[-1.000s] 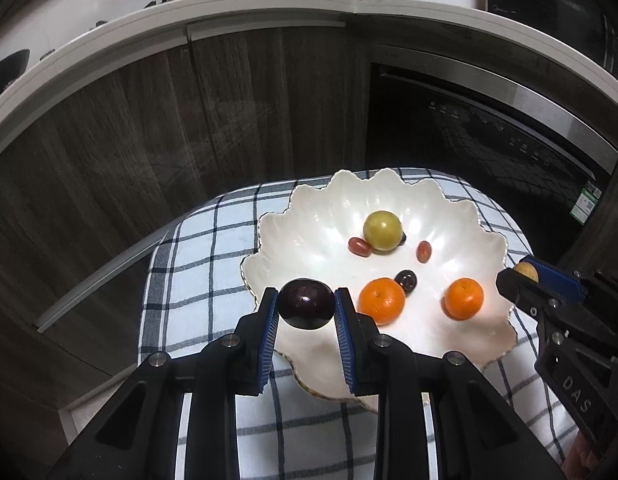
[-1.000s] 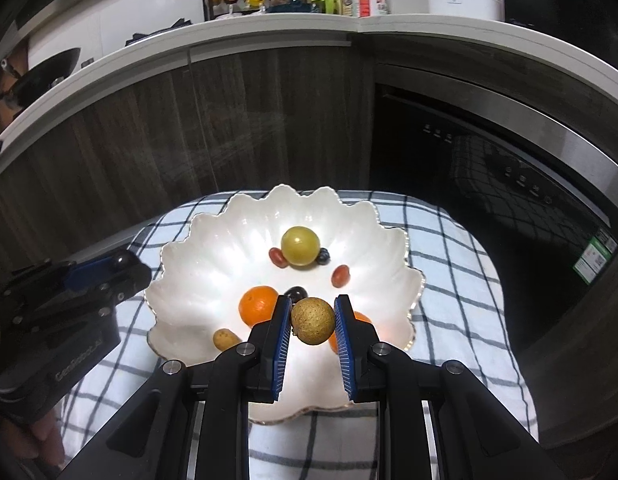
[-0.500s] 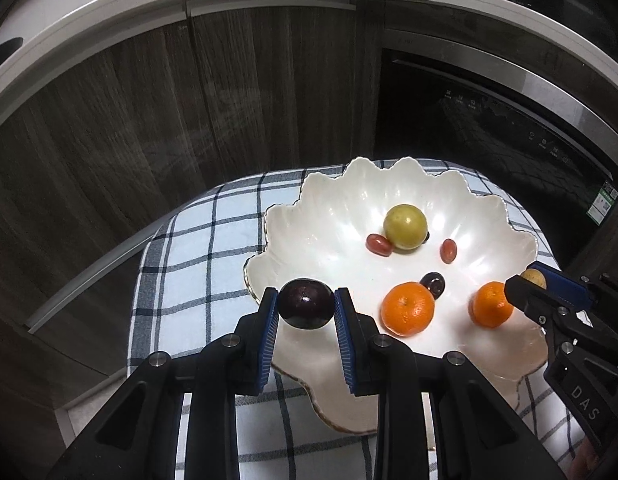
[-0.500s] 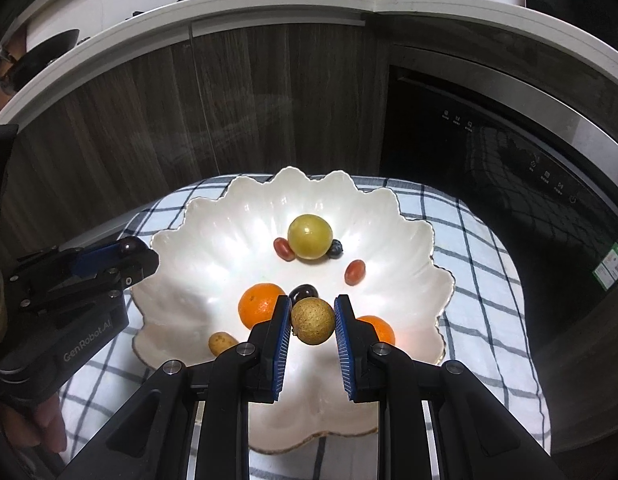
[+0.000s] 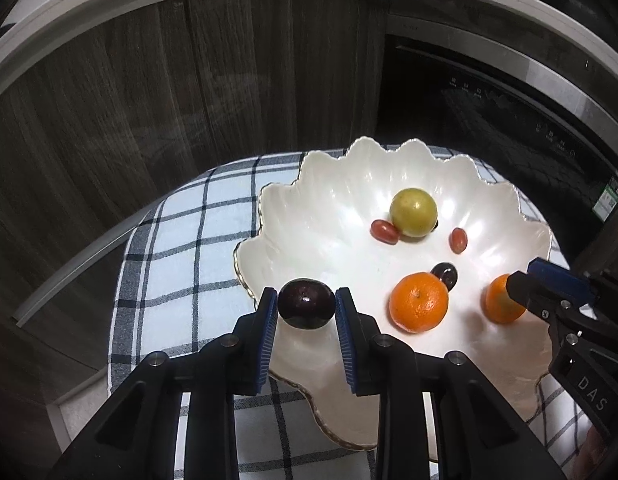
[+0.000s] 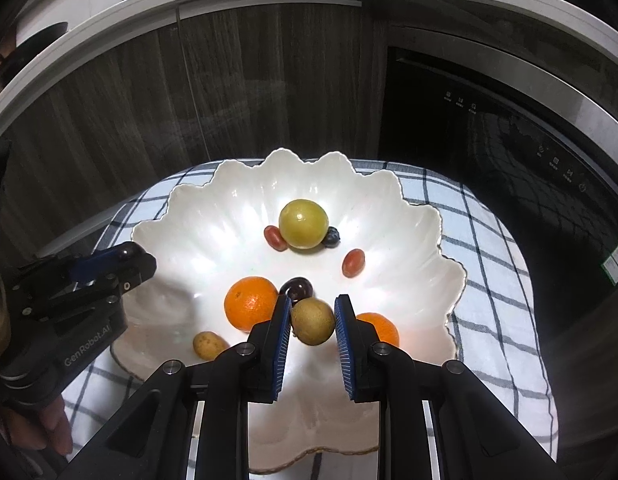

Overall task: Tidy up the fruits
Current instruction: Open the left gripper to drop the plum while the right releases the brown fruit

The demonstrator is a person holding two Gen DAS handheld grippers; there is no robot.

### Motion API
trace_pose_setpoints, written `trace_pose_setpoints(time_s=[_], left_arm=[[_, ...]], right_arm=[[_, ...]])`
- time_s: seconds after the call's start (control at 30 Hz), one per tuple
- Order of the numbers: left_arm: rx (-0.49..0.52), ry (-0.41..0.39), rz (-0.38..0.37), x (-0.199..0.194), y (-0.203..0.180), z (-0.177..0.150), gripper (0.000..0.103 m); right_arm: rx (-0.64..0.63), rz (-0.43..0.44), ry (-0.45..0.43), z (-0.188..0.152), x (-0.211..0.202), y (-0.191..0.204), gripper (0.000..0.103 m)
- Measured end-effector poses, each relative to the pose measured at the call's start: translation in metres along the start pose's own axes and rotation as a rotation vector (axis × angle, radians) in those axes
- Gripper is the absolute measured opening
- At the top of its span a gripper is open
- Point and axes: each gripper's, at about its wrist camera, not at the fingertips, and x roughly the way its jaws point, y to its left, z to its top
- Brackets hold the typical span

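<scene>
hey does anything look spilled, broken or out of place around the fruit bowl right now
Nothing stands out. The white scalloped bowl sits level on the checked cloth, its rim whole where visible, with all loose fruit inside it. The left gripper holds a dark plum and the right gripper a brown round fruit, both above the bowl.

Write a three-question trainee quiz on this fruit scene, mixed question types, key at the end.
1. True or false: the left gripper holds a dark plum.
2. The right gripper grips: A) an orange B) a brownish round fruit C) a red grape tomato.
3. Fill in: the white scalloped bowl sits on a ____ cloth.

Key: 1 true; 2 B; 3 checked.
</scene>
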Motion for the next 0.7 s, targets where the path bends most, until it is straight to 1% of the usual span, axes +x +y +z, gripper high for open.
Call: trace_pose_setpoints(time_s=[0.07, 0.1, 0.13, 0.2, 0.3, 0.43, 0.53, 0.6, 0.7], left_arm=[[-0.012, -0.005, 0.003, -0.001, 0.001, -0.001, 0.056], [-0.026, -0.014, 0.008, -0.003, 0.003, -0.001, 0.059], [-0.032, -0.019, 0.01, -0.005, 0.004, -0.002, 0.062], [-0.031, -0.02, 0.015, -0.006, 0.005, -0.002, 0.064], [-0.028, -0.021, 0.028, -0.008, 0.005, -0.004, 0.068], [-0.05, -0.033, 0.031, -0.016, 0.007, -0.004, 0.078], [-0.049, -0.042, 0.037, -0.023, 0.008, -0.004, 0.078], [-0.045, -0.05, 0.045, -0.029, 0.008, -0.004, 0.079], [-0.052, -0.066, 0.055, -0.039, 0.01, -0.004, 0.084]], right_arm=[[0.001, -0.019, 0.01, -0.001, 0.002, 0.0, 0.036], [0.001, -0.019, 0.01, -0.001, 0.002, 0.0, 0.05], [0.006, -0.027, 0.007, 0.0, 0.001, -0.001, 0.062], [0.016, -0.042, -0.016, 0.0, -0.003, -0.004, 0.069], [0.013, -0.075, -0.041, 0.001, -0.009, -0.006, 0.07], [0.023, -0.076, -0.042, 0.002, -0.012, -0.009, 0.07], [0.031, -0.077, -0.054, 0.002, -0.019, -0.01, 0.071], [0.032, -0.078, -0.056, 0.002, -0.02, -0.01, 0.076], [0.038, -0.081, -0.071, 0.002, -0.029, -0.01, 0.077]])
